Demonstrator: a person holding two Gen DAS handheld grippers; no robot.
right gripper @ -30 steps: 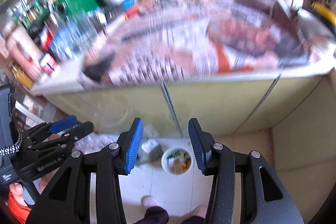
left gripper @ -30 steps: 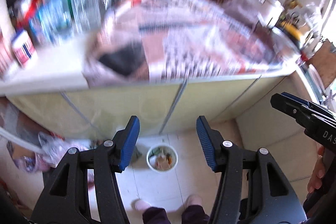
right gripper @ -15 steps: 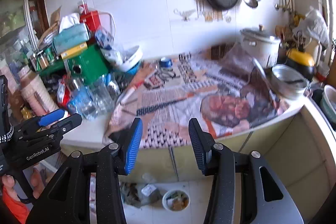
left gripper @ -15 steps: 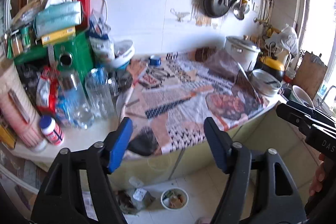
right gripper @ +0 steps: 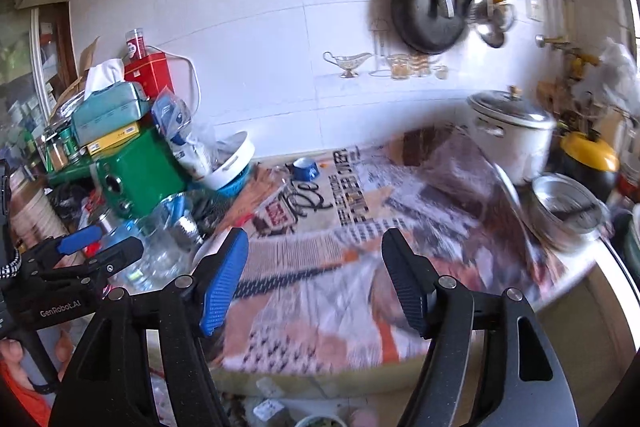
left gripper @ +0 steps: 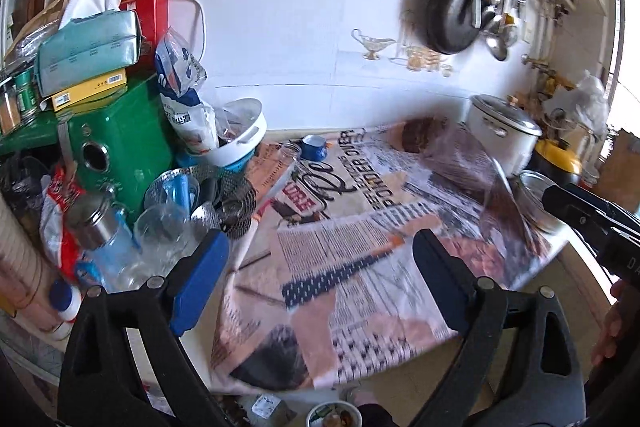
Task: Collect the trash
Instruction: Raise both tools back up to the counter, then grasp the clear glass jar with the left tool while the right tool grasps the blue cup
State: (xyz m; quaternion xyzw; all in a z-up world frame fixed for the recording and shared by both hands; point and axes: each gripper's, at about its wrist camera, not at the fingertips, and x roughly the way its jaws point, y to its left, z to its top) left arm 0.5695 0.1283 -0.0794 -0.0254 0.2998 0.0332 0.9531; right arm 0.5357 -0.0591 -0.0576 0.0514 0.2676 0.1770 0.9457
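Left gripper (left gripper: 320, 291): jaws opening, wide apart, nothing between. Right gripper (right gripper: 314, 279): jaws opening, nothing held. Beyond both: printed newspaper sheets (left gripper: 360, 247) covering counter. Below the fingers, on floor: white round trash bowl (left gripper: 334, 415), partly visible.

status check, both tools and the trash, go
Left tool and right tool empty, jaws opening. Trash bowl on floor below counter edge. Newspaper covers counter ahead, clutter at left.
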